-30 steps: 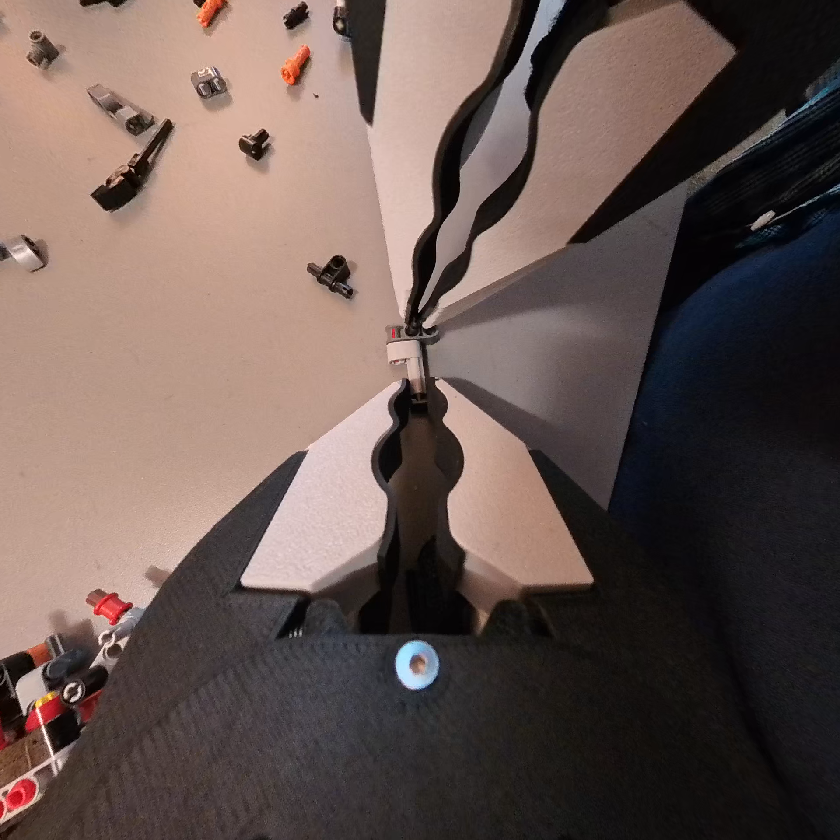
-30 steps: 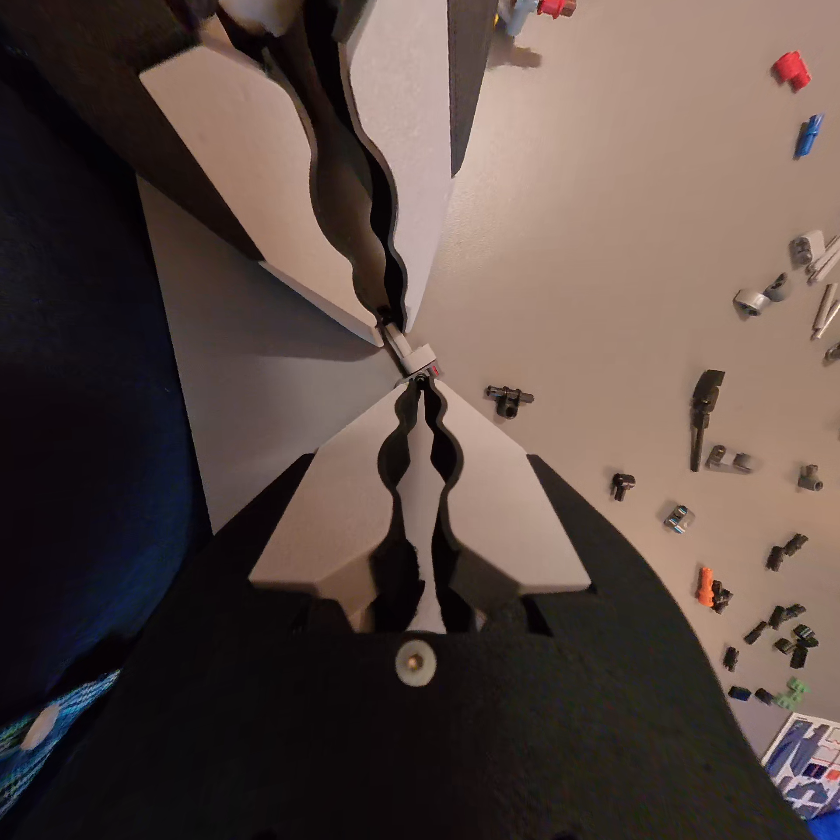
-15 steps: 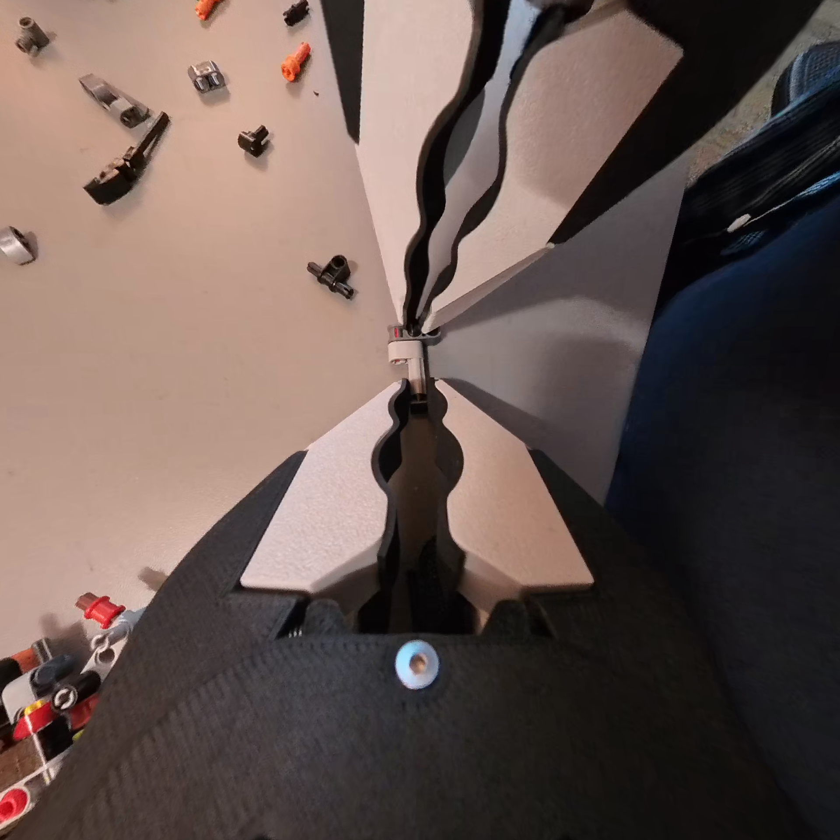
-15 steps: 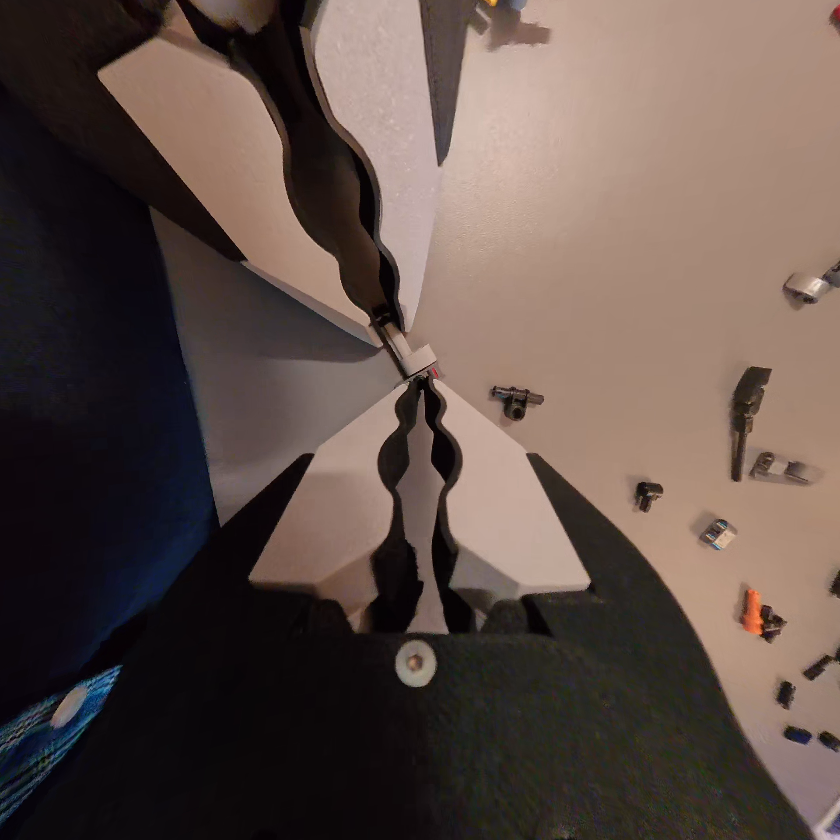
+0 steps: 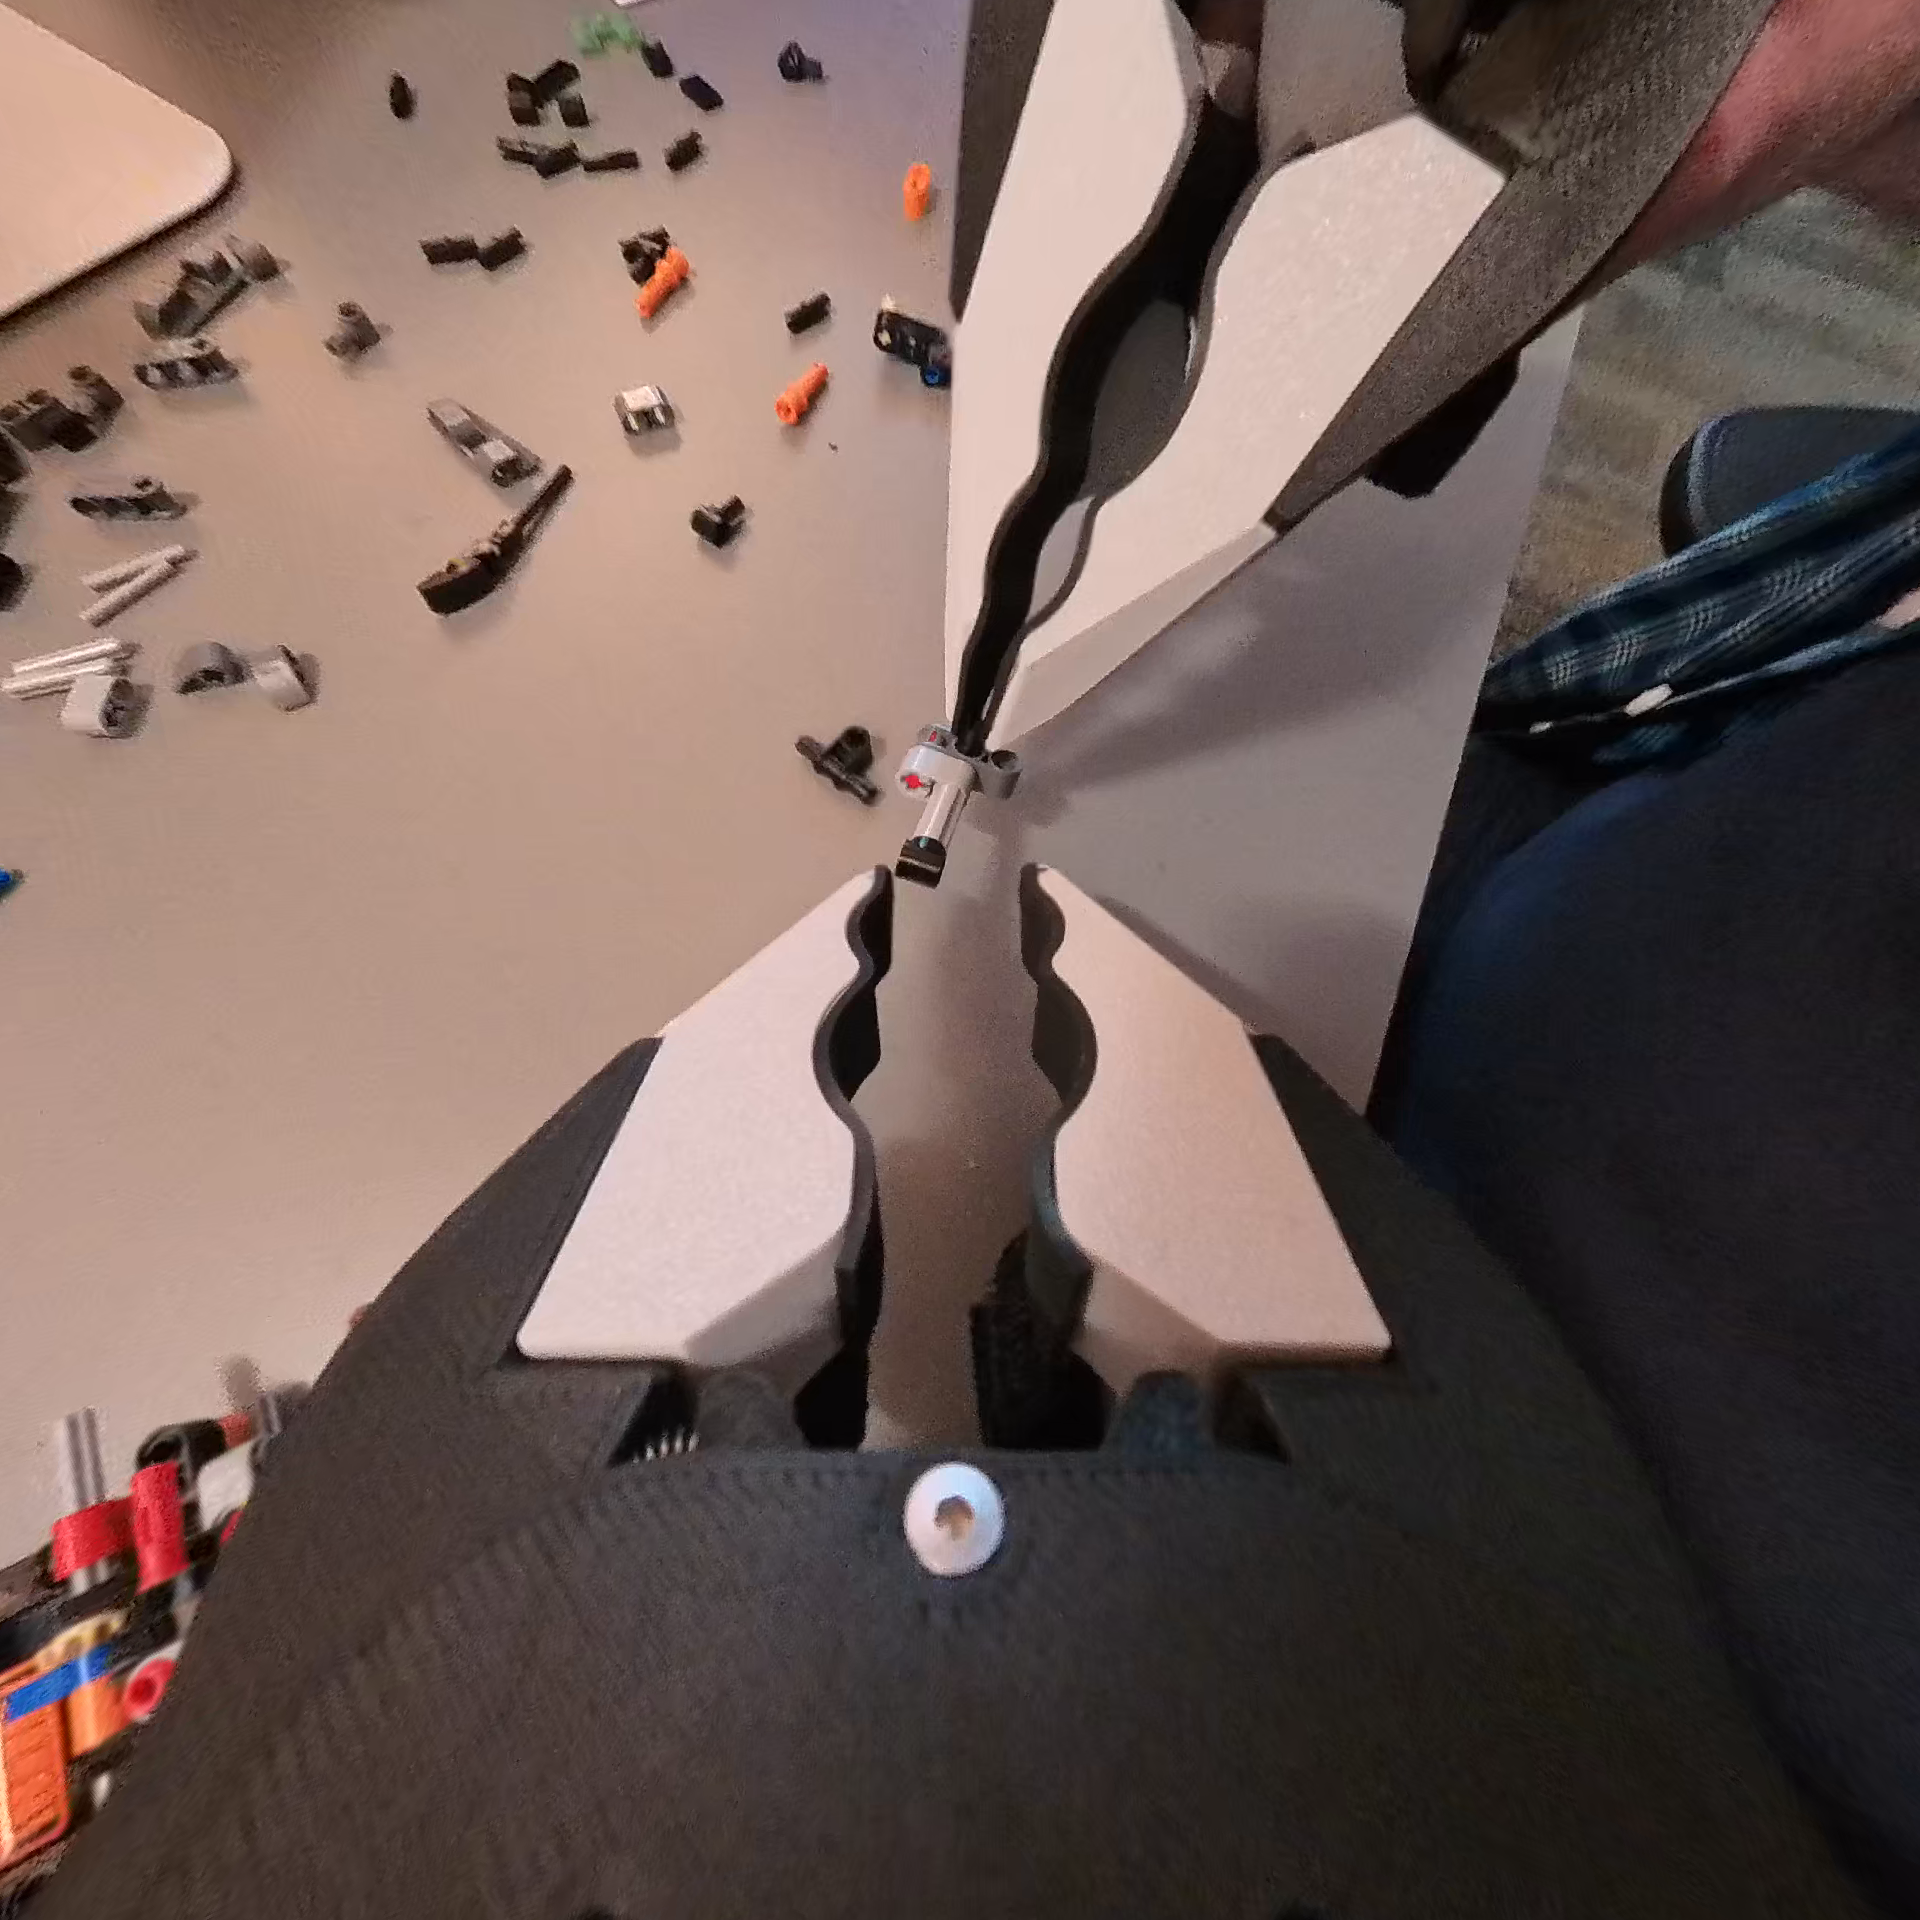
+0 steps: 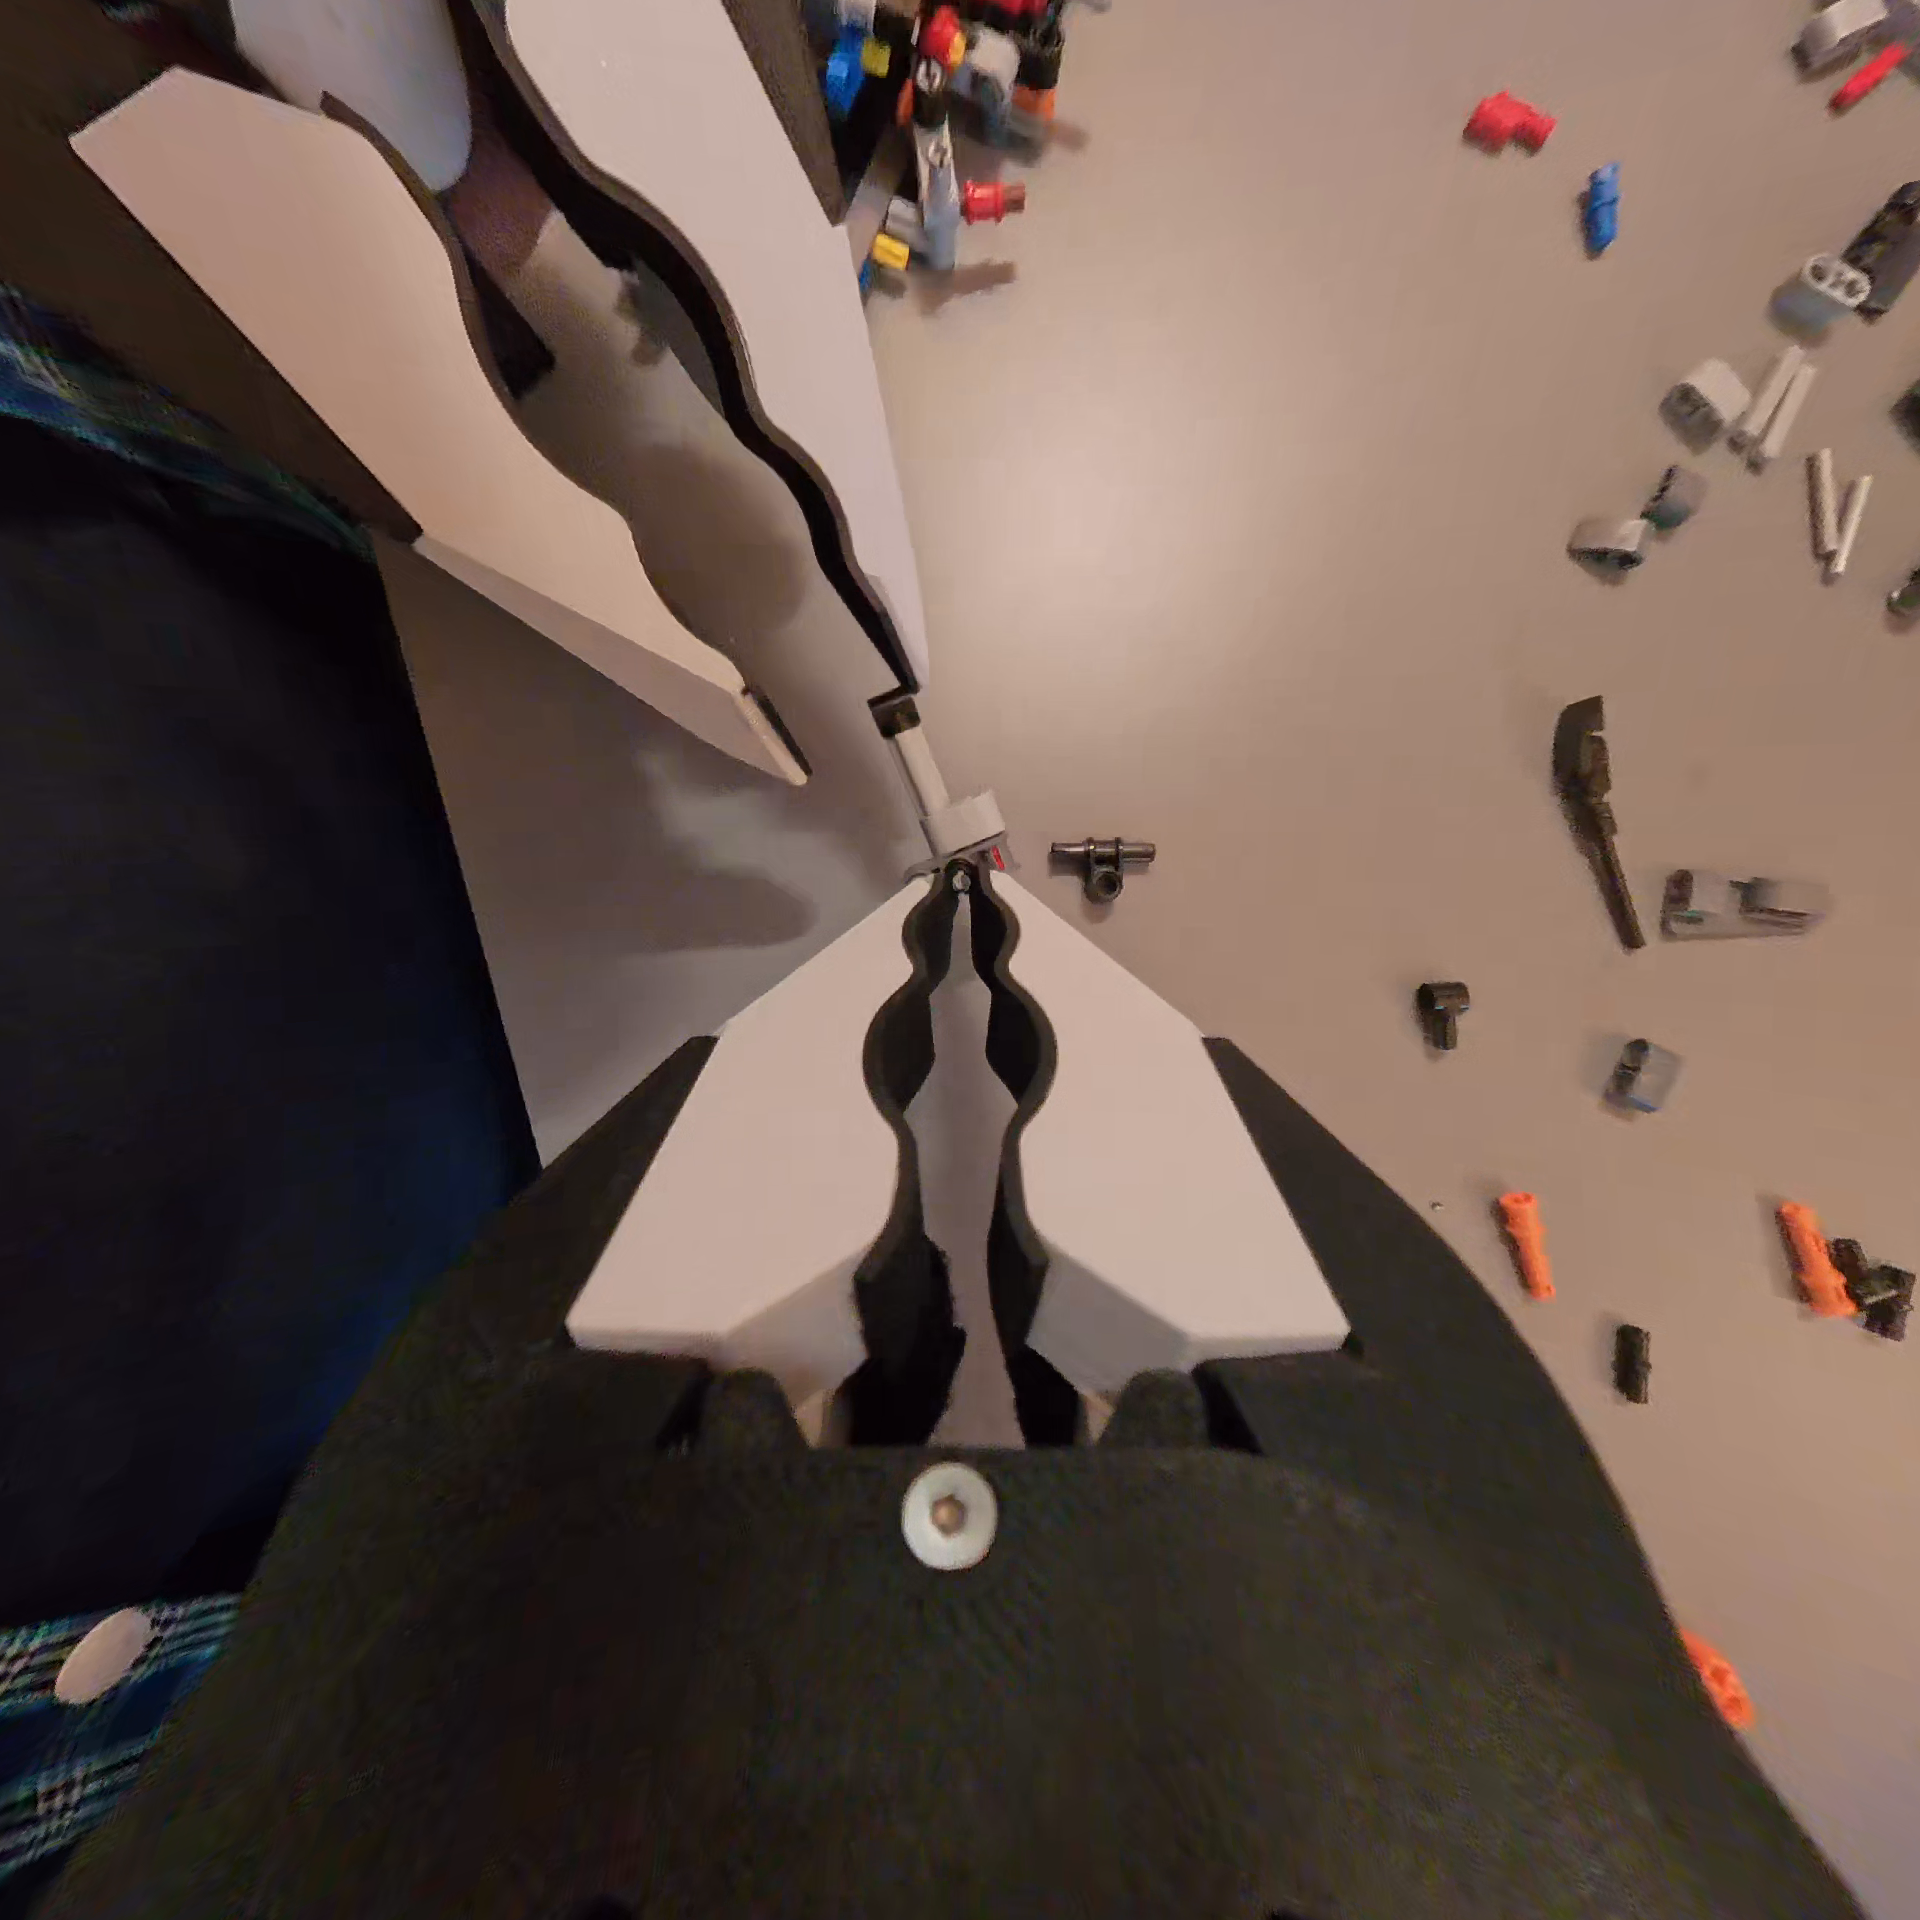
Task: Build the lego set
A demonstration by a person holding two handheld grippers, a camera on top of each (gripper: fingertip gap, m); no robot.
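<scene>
A small light grey connector piece (image 5: pixel 943 777) with a red axle end and a grey pin tipped in black hangs above the table (image 5: pixel 416 987). My right gripper (image 6: pixel 961 881) is shut on the connector end of this piece (image 6: pixel 961 821); it also shows in the left wrist view (image 5: pixel 977 732), coming down from the top. My left gripper (image 5: pixel 956 883) is open, with the pin's black tip just ahead of its left fingertip. In the right wrist view the left gripper (image 6: pixel 842 717) reaches in from the upper left, jaws apart beside the black tip.
Loose black, grey and orange parts (image 5: pixel 488 540) lie scattered over the table. A black pin connector (image 6: pixel 1101 862) lies right under the held piece. A partly built red, black and orange model (image 5: pixel 83 1610) sits by my left gripper. A person's dark blue leg (image 5: pixel 1662 1143) lies beyond the table edge. Only a small space, under 4 cm, lies between the two pairs of fingers.
My left gripper has opened and let go of the pin end. The piece now hangs from my right gripper alone, its pin tilted slightly left. More of the table shows in both views.
</scene>
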